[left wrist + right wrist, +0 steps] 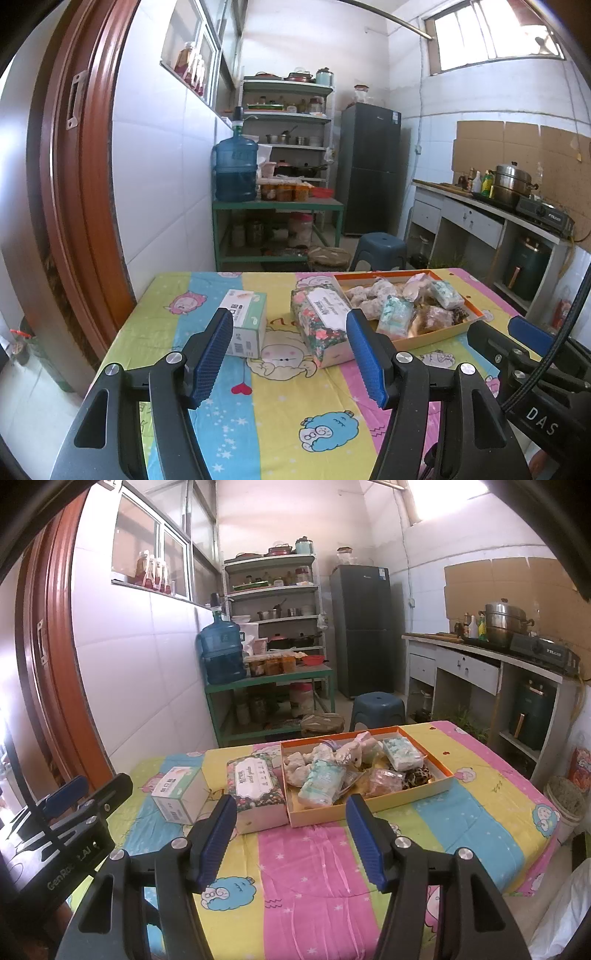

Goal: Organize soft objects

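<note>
The left gripper point(290, 356) hovers level at lower centre, jaws wide and empty; the right gripper point(291, 838) likewise, facing the orange tray point(373, 806).

Background items: a blue water jug point(235, 170) stands on a green rack point(277, 206). A dark refrigerator point(369, 168) is beside a shelf unit point(288, 114). A blue stool point(382, 249) sits beyond the bench's far edge. A steel pot point(511, 182) occupies the stove point(545, 216).

Soft plush toys point(332, 755) and pale wrapped packets point(321, 781) lie heaped together inside the shallow orange tray point(373, 806)
</note>
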`<state>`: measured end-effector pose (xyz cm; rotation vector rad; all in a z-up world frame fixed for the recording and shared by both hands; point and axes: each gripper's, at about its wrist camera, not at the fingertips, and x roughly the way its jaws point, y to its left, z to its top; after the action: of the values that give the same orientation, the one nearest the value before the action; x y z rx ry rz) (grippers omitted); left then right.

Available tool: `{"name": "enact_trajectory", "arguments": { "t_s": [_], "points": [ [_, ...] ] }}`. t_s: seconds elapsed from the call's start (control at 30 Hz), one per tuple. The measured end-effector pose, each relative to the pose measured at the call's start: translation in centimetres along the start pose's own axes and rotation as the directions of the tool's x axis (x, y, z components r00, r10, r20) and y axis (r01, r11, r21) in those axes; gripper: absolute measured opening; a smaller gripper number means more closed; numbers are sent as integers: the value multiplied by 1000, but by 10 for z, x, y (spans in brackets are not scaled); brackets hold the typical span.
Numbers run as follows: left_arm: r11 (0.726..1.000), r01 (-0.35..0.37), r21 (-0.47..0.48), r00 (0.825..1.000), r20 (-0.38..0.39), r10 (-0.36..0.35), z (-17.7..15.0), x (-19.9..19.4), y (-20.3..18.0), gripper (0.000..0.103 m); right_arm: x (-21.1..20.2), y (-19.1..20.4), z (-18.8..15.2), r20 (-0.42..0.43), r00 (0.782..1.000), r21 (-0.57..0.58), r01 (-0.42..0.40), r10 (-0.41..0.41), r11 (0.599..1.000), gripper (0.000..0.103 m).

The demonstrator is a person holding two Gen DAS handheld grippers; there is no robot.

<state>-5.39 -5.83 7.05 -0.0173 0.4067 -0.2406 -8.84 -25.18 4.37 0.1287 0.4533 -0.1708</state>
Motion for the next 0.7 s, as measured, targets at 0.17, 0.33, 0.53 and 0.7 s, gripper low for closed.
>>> {"name": "enact_trajectory", "arguments": {
  "t_s": [0.17,0.33,0.53,0.7],
  "points": [
    [1000,-1,-1,1000,-1,1,-3,2,1,65,2,1,-2,-2,1000,-5,-4,4,1000,61],
    [1000,-3,-1,1000,1,3,-3,2,1,65,4,0,-2,-9,1000,-3,-8,8,1000,61],
    [1000,-3,-2,1000,-6,3,-6,4,2,65,4,0,-2,-12,1000,-3,-10,10,1000,61],
    [1000,-3,-1,1000,-6,3,-8,5,2,65,4,-1,-2,-11,1000,-4,-10,10,1000,61]
  ]
}}
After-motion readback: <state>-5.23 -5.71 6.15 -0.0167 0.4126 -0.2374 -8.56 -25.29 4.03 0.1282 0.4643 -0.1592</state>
